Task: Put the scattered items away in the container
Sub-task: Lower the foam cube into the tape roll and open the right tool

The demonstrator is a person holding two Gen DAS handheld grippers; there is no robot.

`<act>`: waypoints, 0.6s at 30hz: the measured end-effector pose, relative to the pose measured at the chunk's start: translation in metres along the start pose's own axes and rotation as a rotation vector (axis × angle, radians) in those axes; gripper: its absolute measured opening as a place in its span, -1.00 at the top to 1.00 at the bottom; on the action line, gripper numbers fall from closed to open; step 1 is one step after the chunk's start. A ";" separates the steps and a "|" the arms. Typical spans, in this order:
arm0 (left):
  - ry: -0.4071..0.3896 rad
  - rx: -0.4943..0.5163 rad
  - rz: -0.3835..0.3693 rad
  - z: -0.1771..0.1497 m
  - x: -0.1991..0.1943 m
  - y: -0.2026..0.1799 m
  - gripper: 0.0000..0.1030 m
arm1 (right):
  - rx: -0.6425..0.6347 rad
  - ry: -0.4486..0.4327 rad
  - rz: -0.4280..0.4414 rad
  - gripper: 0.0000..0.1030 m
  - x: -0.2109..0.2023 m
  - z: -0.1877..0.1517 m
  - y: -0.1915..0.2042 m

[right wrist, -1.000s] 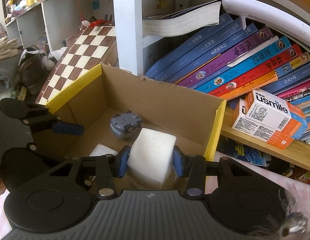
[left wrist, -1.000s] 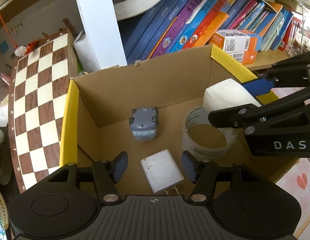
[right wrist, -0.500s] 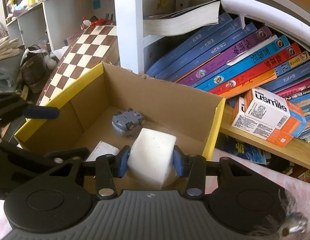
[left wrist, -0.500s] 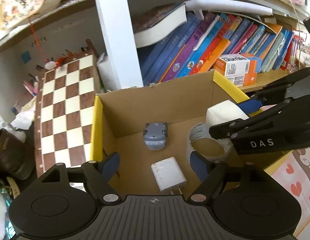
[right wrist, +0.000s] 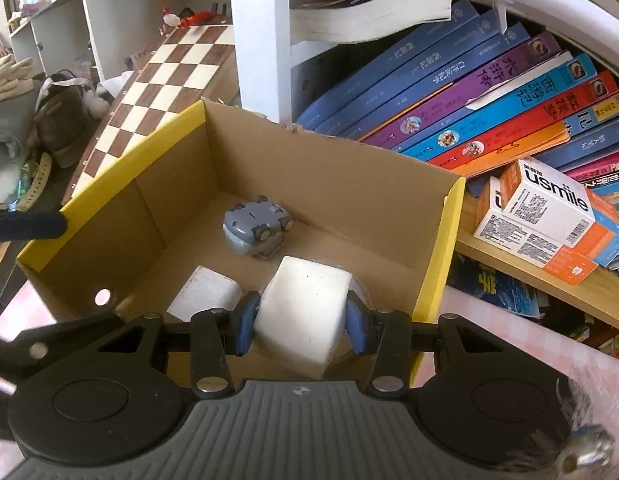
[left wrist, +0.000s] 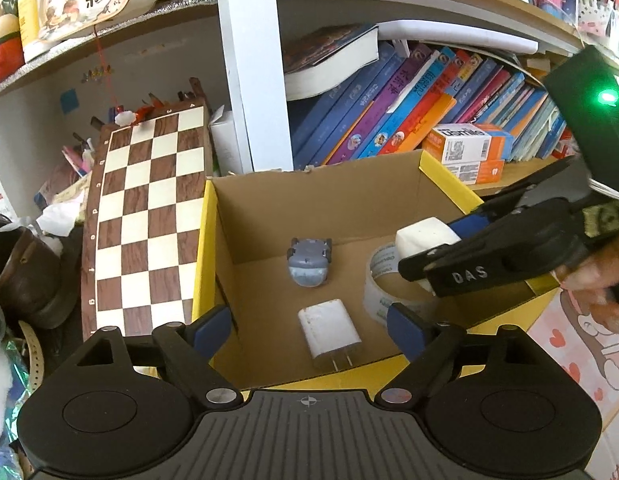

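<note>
An open cardboard box (left wrist: 203,248) with a yellow rim holds an upturned grey toy car (left wrist: 309,262), a white charger plug (left wrist: 329,332) and a clear tape roll (left wrist: 383,284). My left gripper (left wrist: 309,328) hovers over the box's near edge. Its jaws are opening wide, and the charger lies loose on the floor below them. My right gripper (right wrist: 303,322) is shut on a white block (right wrist: 305,308) and holds it over the tape roll, inside the box's (right wrist: 439,256) right half. The toy car (right wrist: 255,232) and charger (right wrist: 205,294) lie beyond it.
A chessboard (left wrist: 149,216) leans against the shelf left of the box. Slanted books (right wrist: 469,112) and orange-white cartons (right wrist: 549,224) fill the shelf behind and to the right. A brown bag (left wrist: 25,272) sits far left. A hand (left wrist: 597,280) holds the right gripper.
My left gripper's jaws spread wider and it drew back and up from the charger, which stays on the box floor. The right gripper kept still with the white block.
</note>
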State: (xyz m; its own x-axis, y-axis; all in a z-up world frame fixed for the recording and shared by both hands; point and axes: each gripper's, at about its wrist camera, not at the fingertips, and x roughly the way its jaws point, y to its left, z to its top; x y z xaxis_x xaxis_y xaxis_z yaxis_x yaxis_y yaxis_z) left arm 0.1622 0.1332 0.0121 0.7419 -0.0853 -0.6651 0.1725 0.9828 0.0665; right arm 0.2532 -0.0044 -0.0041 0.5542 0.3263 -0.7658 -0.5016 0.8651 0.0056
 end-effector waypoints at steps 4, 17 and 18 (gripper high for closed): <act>-0.016 0.005 0.001 -0.001 -0.006 -0.001 -0.70 | 0.004 0.012 0.012 0.17 0.003 0.003 0.000; -0.028 -0.017 -0.014 -0.004 -0.013 -0.001 -0.70 | -0.023 0.029 0.029 0.17 0.004 0.003 0.012; -0.029 -0.019 -0.014 -0.004 -0.014 -0.001 -0.70 | -0.021 0.030 0.031 0.17 0.005 0.004 0.012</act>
State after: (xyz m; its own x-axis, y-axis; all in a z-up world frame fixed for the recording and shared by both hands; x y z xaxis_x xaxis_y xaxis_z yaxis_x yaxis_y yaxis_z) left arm 0.1497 0.1342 0.0185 0.7579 -0.1034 -0.6441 0.1711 0.9843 0.0433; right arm 0.2526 0.0090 -0.0053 0.5184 0.3408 -0.7843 -0.5321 0.8465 0.0161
